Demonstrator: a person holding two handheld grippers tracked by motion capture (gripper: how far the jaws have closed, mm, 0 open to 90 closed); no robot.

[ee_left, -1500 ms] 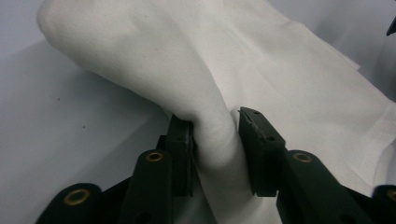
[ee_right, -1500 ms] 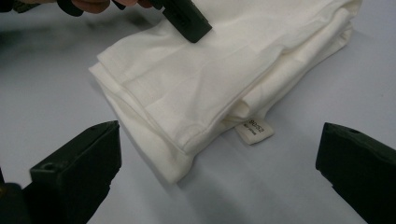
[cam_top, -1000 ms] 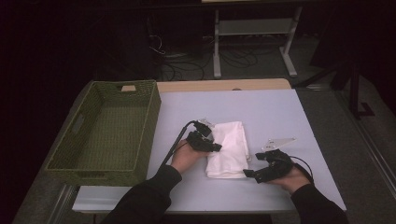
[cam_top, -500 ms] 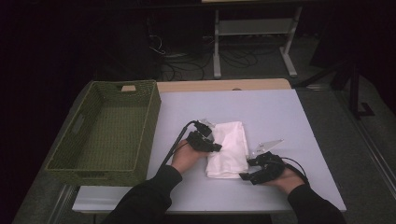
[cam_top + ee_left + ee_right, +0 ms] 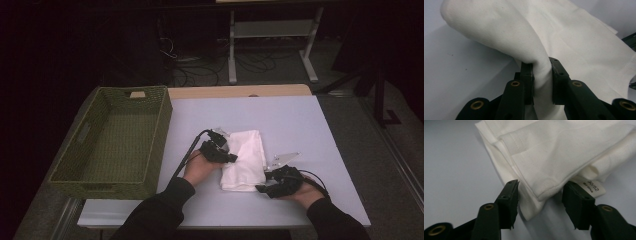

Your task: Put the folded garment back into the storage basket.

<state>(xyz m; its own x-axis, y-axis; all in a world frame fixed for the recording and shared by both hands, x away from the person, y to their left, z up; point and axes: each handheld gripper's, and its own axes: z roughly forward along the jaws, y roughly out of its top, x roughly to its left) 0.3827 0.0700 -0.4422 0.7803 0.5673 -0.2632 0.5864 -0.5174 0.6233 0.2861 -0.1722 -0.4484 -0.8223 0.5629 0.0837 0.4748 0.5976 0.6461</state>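
From the high view, a folded white cloth [image 5: 245, 159] lies near the middle of the pale grey table [image 5: 300, 120], with the left gripper [image 5: 226, 155] at its left edge and the right gripper [image 5: 265, 188] at its near right corner; a green woven basket [image 5: 112, 140] with cut-out handles stands at the table's left side, well apart from the cloth. That view is too distant to show how the jaws stand. The left gripper view settles it for that hand: the two black jaws are pressed together on a gathered fold of the cloth [image 5: 541, 75], which bulges up out of the grip in a smooth rounded hump and drapes away over the table. The right gripper view shows what the others hide: the cloth's corner [image 5: 544, 165] is a stack of several layers with stitched hems, and a small white sewn-in label [image 5: 592, 187] with printed figures peeks out beneath it. The right gripper [image 5: 540, 195] has just been closing its jaws, with the layered corner lying between them; the left jaw touches or nearly touches the lowest layer, while a gap still separates the right jaw from the fabric. The fabric looks matte and finely woven, the jaws hard black plastic with brass-coloured rivets.
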